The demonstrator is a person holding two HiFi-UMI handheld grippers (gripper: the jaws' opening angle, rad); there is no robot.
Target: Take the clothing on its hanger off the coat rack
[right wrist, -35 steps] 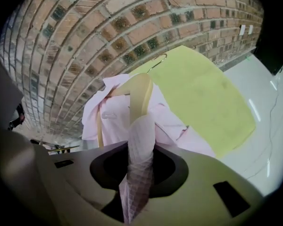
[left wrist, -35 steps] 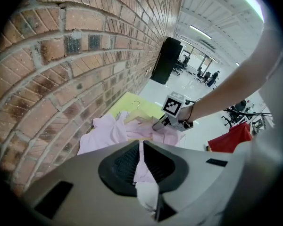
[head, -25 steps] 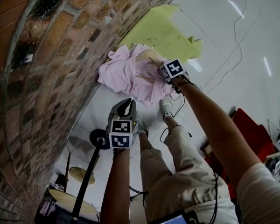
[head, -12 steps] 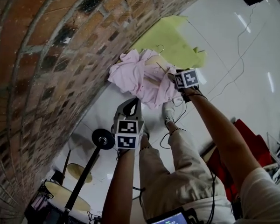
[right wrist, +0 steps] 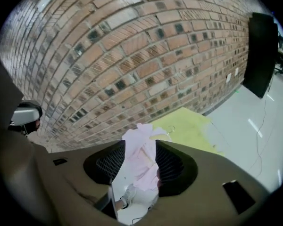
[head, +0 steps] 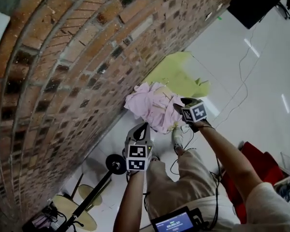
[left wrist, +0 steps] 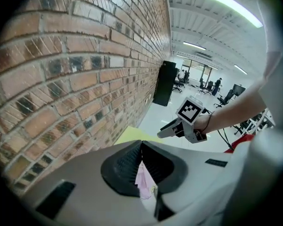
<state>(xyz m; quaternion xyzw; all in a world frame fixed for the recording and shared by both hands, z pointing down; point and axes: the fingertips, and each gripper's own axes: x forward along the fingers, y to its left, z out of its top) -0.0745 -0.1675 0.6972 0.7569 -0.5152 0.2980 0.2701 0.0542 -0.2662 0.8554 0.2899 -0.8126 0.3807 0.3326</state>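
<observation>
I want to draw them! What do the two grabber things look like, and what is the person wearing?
The left gripper and right gripper are pale, pointed shells with dark ribbed pads. Each carries a cube of black-and-white square markers. A black cable hangs from the right one. The person wears a white short sleeve, beige trousers and a dark wristband.

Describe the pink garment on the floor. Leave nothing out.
The pink garment is pale, thin-looking fabric, crumpled into a loose heap with many folds. It lies on the white floor at the foot of the brick wall, right against a yellow-green cloth. A thin wire hanger hook sticks out at its far edge. The right gripper, jaws apart, points down at it without touching it.
</observation>
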